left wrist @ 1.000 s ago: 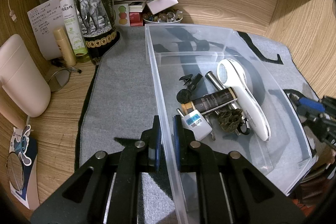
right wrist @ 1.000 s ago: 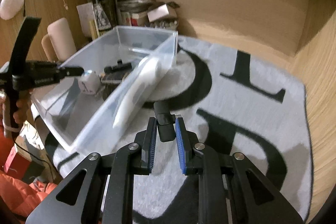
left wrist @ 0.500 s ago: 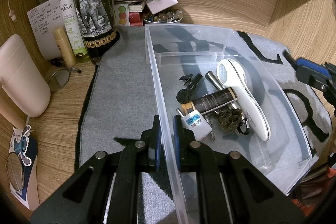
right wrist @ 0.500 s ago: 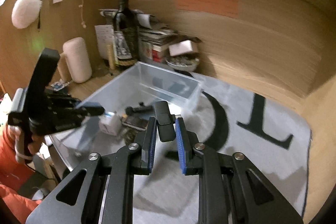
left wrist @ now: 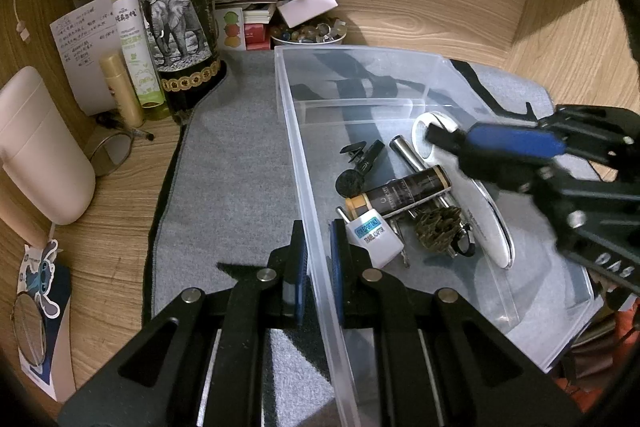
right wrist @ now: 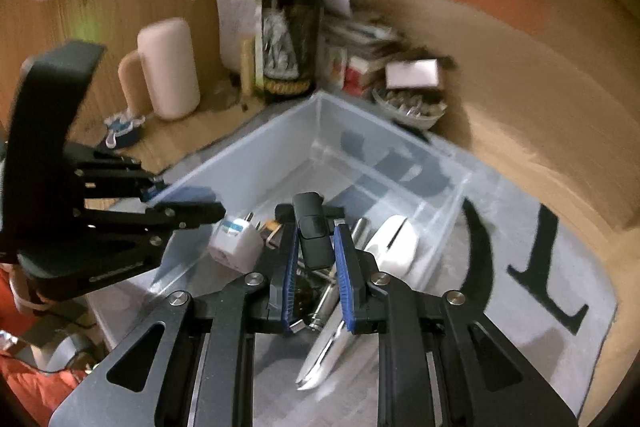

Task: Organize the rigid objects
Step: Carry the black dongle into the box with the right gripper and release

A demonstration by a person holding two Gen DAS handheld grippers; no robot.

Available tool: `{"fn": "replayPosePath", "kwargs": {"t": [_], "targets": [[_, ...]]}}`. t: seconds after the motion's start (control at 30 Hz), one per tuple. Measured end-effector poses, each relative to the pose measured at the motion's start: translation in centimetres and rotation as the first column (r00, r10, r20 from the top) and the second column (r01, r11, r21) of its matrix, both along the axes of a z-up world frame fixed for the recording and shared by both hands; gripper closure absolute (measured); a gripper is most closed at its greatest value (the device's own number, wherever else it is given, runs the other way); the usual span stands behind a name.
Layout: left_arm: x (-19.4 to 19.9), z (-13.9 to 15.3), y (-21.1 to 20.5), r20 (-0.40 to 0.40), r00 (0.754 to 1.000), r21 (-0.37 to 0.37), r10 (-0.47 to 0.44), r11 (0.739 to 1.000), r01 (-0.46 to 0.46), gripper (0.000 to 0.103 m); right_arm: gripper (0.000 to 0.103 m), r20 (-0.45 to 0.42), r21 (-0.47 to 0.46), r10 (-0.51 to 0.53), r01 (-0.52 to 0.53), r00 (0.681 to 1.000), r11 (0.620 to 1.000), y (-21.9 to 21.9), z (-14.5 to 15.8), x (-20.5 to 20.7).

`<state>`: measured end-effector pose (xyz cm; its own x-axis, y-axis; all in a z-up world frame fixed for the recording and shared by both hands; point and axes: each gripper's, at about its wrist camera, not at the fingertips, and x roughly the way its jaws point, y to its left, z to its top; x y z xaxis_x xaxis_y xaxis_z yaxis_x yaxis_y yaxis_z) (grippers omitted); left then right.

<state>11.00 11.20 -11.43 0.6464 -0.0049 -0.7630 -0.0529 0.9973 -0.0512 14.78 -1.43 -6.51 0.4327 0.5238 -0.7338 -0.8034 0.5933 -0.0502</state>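
The clear plastic bin sits on the grey mat printed with big black letters, pushed toward the cluttered back corner of the wooden desk. Inside it lies a jumble: a white travel adapter, a dark cosmetic tube with a gold cap, a black clip, a metal cylinder, a pine cone and a long white handheld device.

The left gripper is clamped tight on the bin's near side wall, one pad outside, one inside. The right gripper hangs over the open bin, jaws closed on a small black stick-shaped object that pokes up past its blue pads. I can't tell exactly what that object is. From the left camera that gripper shows blurred, over the white device.

Just beyond the bin stands a dark wine bottle with an elephant label, a green spray bottle beside it, a bowl of pebbles to its right, and a pale pink container off at the left.
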Motion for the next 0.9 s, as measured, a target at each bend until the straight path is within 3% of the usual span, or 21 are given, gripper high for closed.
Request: {"fn": "replayPosePath", "kwargs": {"t": [0.4, 0.73, 0.9], "targets": [[0.0, 0.0, -0.1, -0.003, 1.0, -0.001, -0.002, 1.0, 0.002, 0.092, 0.083, -0.081, -0.026, 0.003, -0.005, 0.997, 1.0, 1.0, -1.5, 0.9], [0.1, 0.0, -0.2, -0.014, 1.0, 0.014, -0.01, 1.0, 0.01, 0.092, 0.051, -0.023, 0.064, -0.037, 0.039, 0.999, 0.997, -1.4, 0.7, -0.2], [-0.1, 0.7, 0.1, -0.001, 1.0, 0.035, 0.009, 0.999, -0.009, 0.082, 0.038, 0.022, 0.113, -0.07, 0.067, 0.997, 0.991, -3.1, 1.9, -1.3]]}}
